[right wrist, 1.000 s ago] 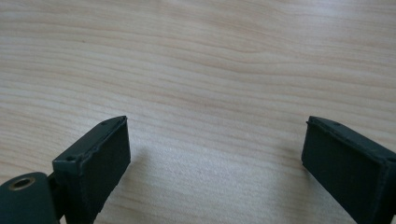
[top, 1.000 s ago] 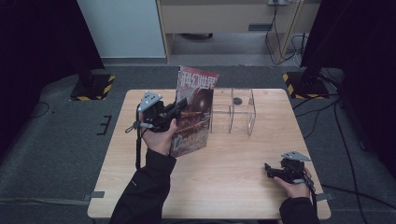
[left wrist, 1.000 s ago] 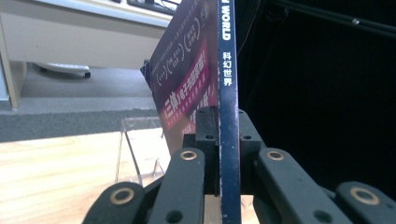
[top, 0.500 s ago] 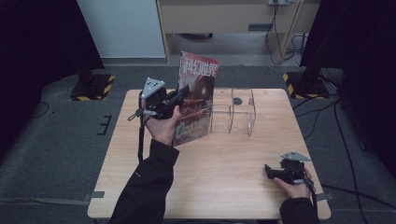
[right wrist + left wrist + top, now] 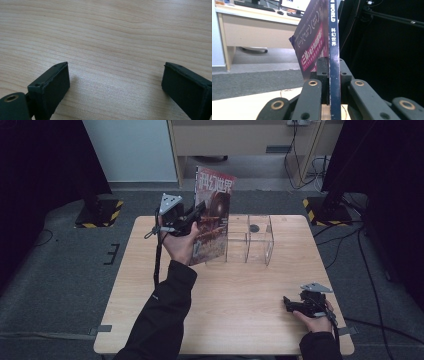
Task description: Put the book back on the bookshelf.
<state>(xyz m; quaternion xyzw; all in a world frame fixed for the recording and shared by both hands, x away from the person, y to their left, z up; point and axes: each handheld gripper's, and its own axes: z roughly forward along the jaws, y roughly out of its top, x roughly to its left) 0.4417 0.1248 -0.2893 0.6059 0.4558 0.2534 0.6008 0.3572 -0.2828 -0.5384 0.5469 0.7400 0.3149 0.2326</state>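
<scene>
Clear acrylic two-compartment rack (image 5: 250, 240) on the light wooden counter (image 5: 230, 300): both compartments bare. Left tongs (image 5: 197, 215) clamped on the red-covered, blue-spined magazine (image 5: 212, 215), held upright just left of rack. Right tongs (image 5: 290, 302) wide apart, resting on counter, holding nothing.

magazine (image 5: 214, 215) stands left of, beside clear organizer (image 5: 248, 240) on table (image 5: 235, 290).

Left claw (image 5: 197, 215) raised, clamped — right claw (image 5: 290, 304) low, agape.
</scene>
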